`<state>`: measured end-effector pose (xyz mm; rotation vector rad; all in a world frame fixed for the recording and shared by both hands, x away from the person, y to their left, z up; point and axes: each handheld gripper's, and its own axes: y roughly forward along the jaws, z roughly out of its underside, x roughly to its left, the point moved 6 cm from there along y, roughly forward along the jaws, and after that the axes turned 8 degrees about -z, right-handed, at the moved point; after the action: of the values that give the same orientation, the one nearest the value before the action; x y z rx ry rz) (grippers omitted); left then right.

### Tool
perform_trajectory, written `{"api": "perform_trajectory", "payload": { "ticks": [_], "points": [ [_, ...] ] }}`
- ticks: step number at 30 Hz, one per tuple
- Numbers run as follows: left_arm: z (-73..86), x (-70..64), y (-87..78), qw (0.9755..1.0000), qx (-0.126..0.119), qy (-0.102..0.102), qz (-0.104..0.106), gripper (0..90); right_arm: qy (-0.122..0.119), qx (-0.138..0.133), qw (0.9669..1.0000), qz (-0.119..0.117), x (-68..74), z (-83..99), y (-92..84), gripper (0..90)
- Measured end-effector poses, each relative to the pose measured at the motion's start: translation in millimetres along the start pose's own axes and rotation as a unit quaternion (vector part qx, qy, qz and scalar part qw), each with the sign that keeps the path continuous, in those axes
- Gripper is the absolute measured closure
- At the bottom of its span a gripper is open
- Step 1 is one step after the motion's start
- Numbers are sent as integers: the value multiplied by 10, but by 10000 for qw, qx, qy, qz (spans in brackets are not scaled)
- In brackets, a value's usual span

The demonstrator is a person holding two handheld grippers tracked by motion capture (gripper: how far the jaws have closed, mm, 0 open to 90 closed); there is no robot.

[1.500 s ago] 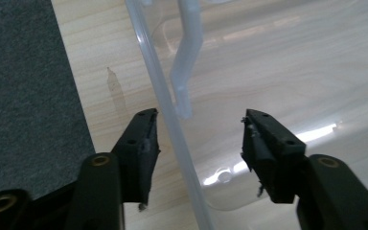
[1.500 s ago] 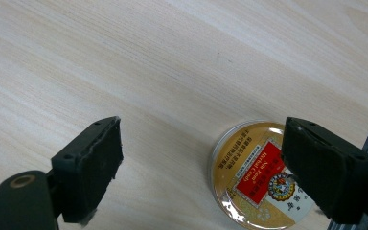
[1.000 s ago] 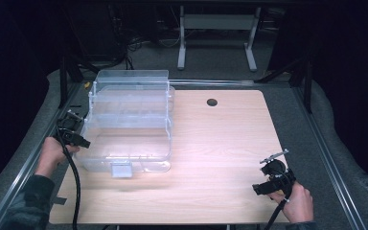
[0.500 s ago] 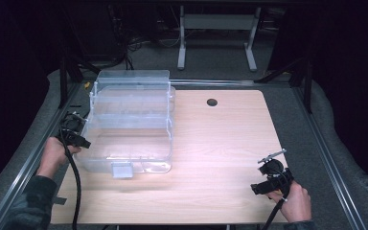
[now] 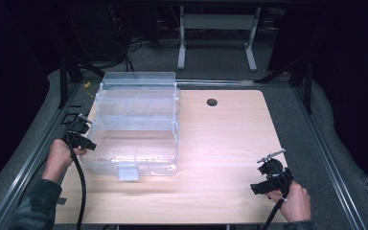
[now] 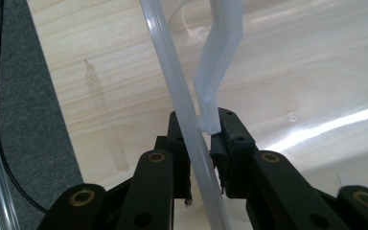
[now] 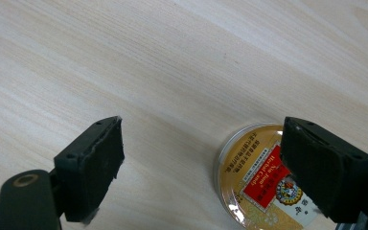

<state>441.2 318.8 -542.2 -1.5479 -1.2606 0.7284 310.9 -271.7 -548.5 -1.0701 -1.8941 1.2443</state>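
Observation:
A clear plastic box (image 5: 136, 129) with stepped tiers stands on the left half of the wooden table (image 5: 230, 139). My left gripper (image 5: 82, 138) is at the box's left side, shut on its thin translucent wall (image 6: 184, 96), with the pads clamped on either side. A white plastic arm (image 6: 219, 57) of the box rises just beyond the jaws. Near the table's front right corner my right gripper (image 5: 264, 178) stands open. In the right gripper view its jaws (image 7: 203, 163) are wide apart above the wood, and a round gold tin (image 7: 256, 177) with a red label lies flat by the right jaw.
A small dark hole (image 5: 212, 102) sits in the tabletop near the back edge. Grey padding (image 5: 326, 158) and metal rails run along both sides of the table. A white frame (image 5: 218, 28) stands on the floor behind. A black cable (image 5: 79, 187) trails from the left gripper.
My left gripper and the clear box have shifted slightly to the right together. The right gripper has stayed put.

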Motion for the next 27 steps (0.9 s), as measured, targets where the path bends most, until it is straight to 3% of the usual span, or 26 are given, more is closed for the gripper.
{"api": "perform_trajectory", "payload": {
  "ticks": [27],
  "points": [
    [-14, -470, -61, 9997, 6, 229, 64, 738, 18, -23, 10000, 0, -8, 20, -14, 148]
  ]
}}
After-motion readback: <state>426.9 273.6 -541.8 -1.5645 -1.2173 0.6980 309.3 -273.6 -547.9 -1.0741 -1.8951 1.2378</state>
